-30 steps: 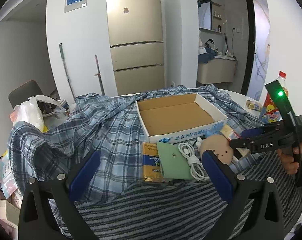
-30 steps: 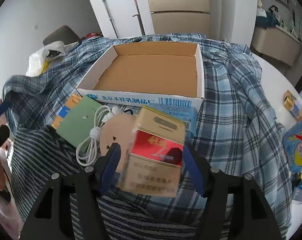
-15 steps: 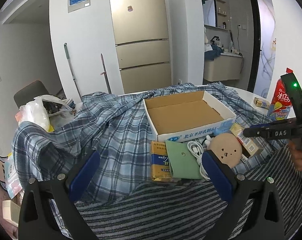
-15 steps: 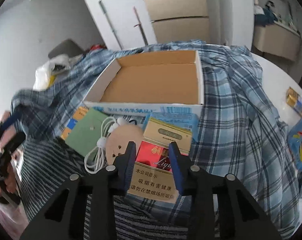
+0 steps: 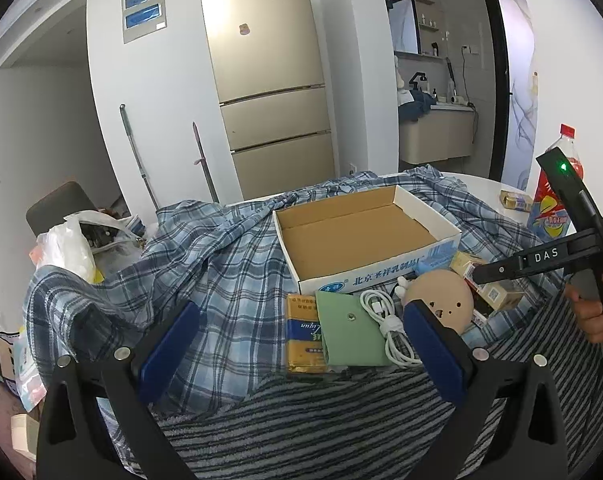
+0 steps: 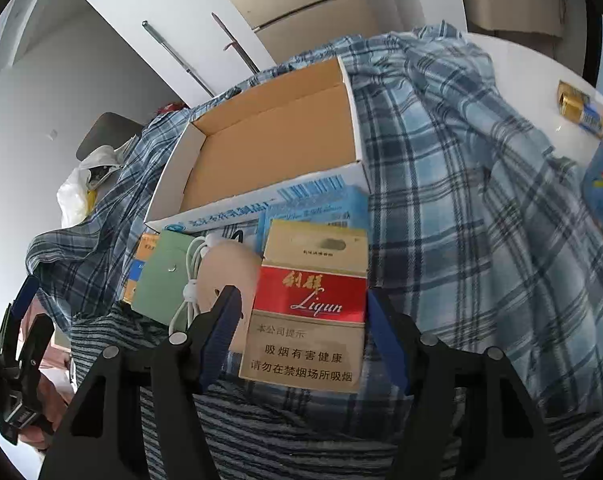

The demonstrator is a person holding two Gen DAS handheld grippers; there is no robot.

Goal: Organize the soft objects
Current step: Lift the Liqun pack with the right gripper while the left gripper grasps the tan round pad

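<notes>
The cardboard box sits open in the middle of the blue checked cloth, and everything else is told from it. It looks like nothing has gone in it yet, so the job seems to be near its start.

In front of the box, going left to right, lies a row of small things: a yellow packet, a green pouch partly on top of it, a coiled white cable, a round tan plush face, and a red and gold Liqun cigarette pack. A light blue packet leans against the front wall of the box, behind the cigarette pack.

The left gripper is wide open, holds nothing, and hangs in front of the row.

The right gripper has its blue fingers on both sides of the cigarette pack. They look very close to it, maybe touching, but I cannot tell if they squeeze it.

The soft things seem to be the plush face and the pouch. The face looks squashy and flat. I think the next move needs a gentle pinch on one of them, then a lift over the front wall of the box.
</notes>
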